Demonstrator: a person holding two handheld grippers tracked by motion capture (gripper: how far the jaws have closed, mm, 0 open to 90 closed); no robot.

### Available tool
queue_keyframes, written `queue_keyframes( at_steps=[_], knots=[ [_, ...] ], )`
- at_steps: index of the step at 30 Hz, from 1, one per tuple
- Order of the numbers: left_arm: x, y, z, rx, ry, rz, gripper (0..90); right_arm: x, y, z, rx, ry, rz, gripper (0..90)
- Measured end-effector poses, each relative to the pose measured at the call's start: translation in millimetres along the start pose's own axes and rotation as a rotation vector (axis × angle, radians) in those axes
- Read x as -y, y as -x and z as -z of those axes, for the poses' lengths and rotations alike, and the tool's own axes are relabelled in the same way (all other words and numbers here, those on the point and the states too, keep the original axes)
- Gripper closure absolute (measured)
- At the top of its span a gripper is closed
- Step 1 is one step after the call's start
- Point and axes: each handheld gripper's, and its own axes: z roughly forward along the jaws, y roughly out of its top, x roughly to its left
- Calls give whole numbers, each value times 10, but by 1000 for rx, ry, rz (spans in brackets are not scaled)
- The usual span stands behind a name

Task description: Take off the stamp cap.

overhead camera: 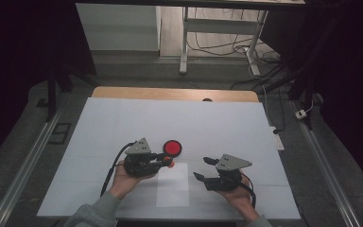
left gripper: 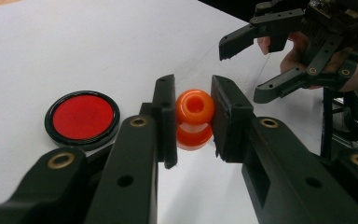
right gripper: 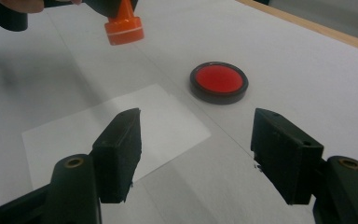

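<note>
An orange stamp [left gripper: 195, 116] with a rounded knob is clamped between the jaws of my left gripper [overhead camera: 168, 162], which is shut on it. The stamp [right gripper: 123, 25] hangs base-down just above the table, near the far edge of a white paper sheet [overhead camera: 173, 187]. A round red ink pad [overhead camera: 172, 148] in a black rim lies just beyond the stamp [overhead camera: 170, 164]. My right gripper [overhead camera: 201, 167] is open and holds nothing, to the right of the paper, with its jaws pointing left toward the sheet [right gripper: 168, 126] and the ink pad [right gripper: 219, 80].
A white mat [overhead camera: 123, 123] covers the table, whose wooden edge [overhead camera: 170, 93] shows at the back. Beyond the table stand metal desk legs [overhead camera: 184, 42] and cables on the floor. The person's hands and sleeves come in from the near edge.
</note>
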Motion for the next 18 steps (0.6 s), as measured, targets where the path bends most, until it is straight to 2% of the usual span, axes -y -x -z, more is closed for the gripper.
queue_keyframes(
  at_steps=[18],
  knots=[
    [-5, 20, -53, 10, -8, -11, 720, -96, -127, -209, -51, -16, 27, 333]
  ],
)
